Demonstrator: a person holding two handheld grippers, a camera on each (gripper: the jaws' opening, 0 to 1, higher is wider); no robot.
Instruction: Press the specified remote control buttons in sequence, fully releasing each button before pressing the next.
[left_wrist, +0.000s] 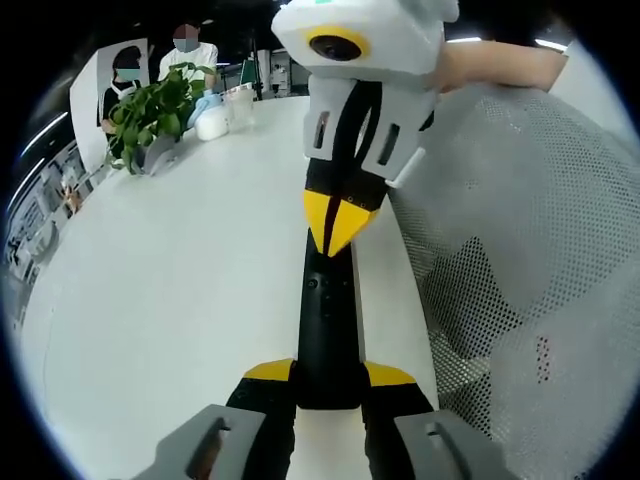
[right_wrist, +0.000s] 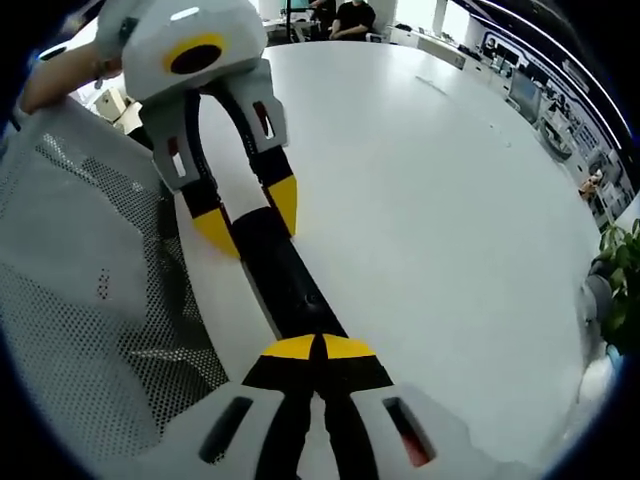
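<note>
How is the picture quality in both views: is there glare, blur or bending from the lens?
Left gripper view: the white table is evenly lit with soft glare; its edge curves from fisheye distortion; the plant is sharp. Right gripper view: the remote control is sharp, while the mesh chair back is slightly soft.

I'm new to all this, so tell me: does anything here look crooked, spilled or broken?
Nothing stands out. The black remote lies flat on the white table, the left gripper clamping one end, the right gripper's closed tips on it.
</note>
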